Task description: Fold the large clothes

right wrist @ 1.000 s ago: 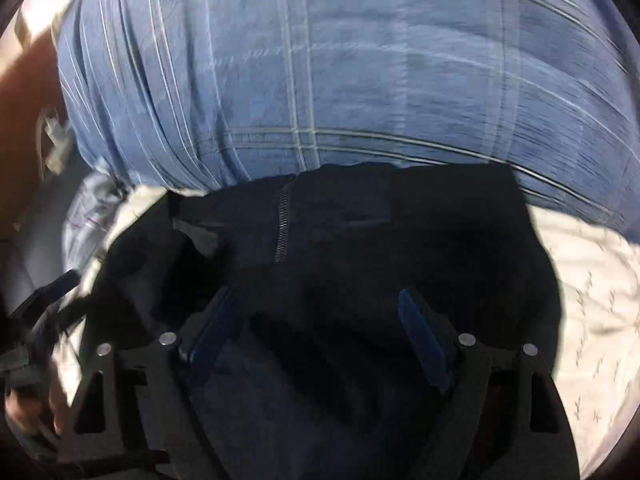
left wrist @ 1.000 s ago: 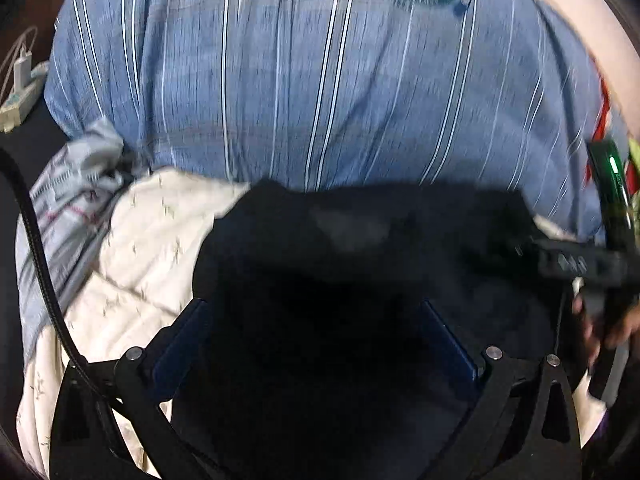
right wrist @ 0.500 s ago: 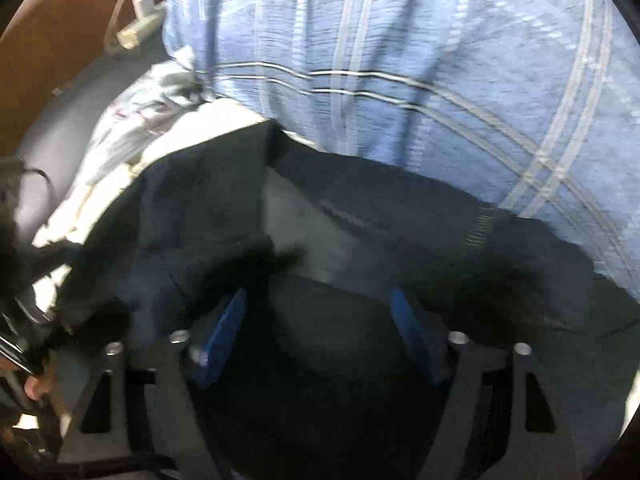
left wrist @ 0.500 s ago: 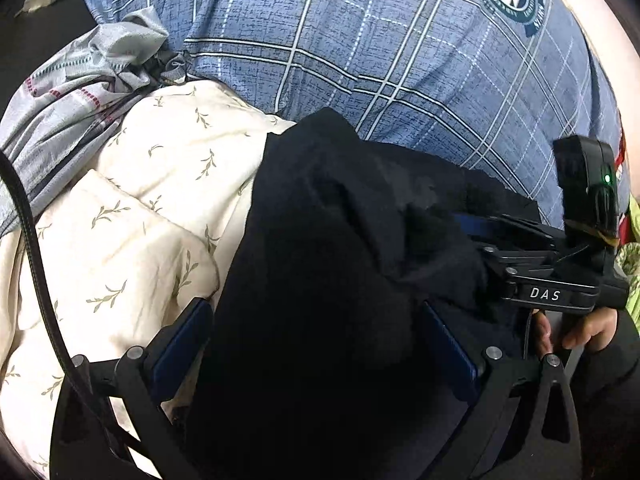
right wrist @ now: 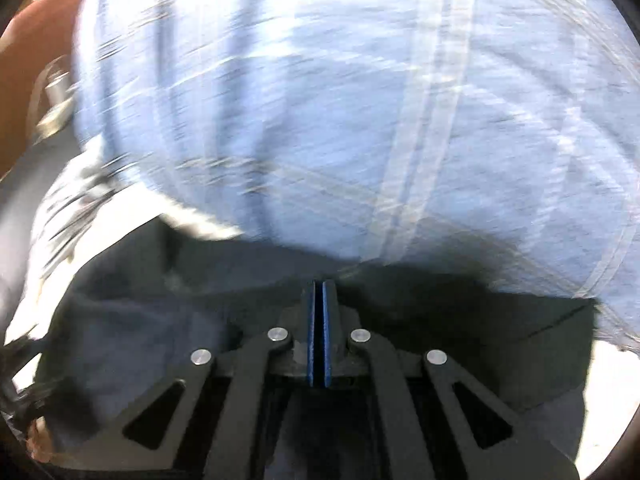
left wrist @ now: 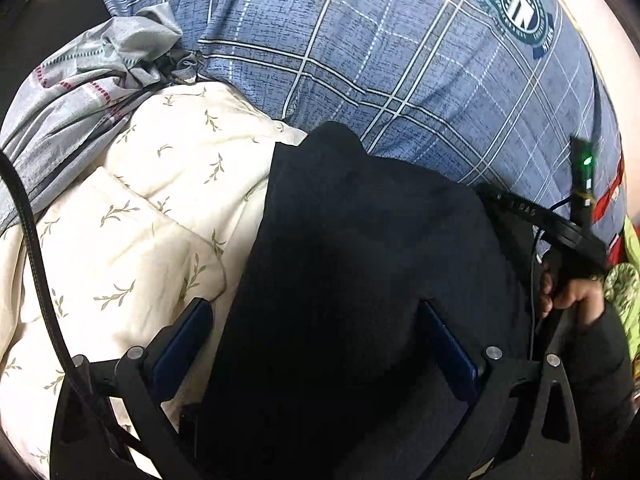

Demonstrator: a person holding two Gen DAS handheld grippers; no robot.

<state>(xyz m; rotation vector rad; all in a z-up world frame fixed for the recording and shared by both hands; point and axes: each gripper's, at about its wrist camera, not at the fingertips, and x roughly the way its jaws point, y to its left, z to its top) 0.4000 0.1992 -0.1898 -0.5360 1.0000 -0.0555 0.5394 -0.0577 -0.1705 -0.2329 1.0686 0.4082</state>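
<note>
A black garment (left wrist: 352, 260) lies bunched on the bed, partly over a cream quilt. My left gripper (left wrist: 312, 304) stands open around it. The left pad is off the cloth and the right pad is beside it. In the blurred right wrist view my right gripper (right wrist: 319, 284) is shut, its blue pads together at the far edge of the black garment (right wrist: 140, 320), with the cloth apparently pinched at the tips. In the left wrist view the right gripper's body (left wrist: 560, 232) reaches into the garment's right edge, held by a hand (left wrist: 576, 300). Its tips are hidden there.
Blue plaid bedding (left wrist: 400, 80) with a round crest fills the far side. A cream leaf-print quilt (left wrist: 140, 220) lies to the left, with crumpled grey cloth (left wrist: 80, 92) beyond it. A black cable (left wrist: 36, 248) crosses the left edge. Green fabric (left wrist: 624, 288) shows at the far right.
The right gripper's jaws went from wide open over the garment to fully together, and it shifted toward the garment's far edge. The left gripper swung and dropped early on, then held still.
</note>
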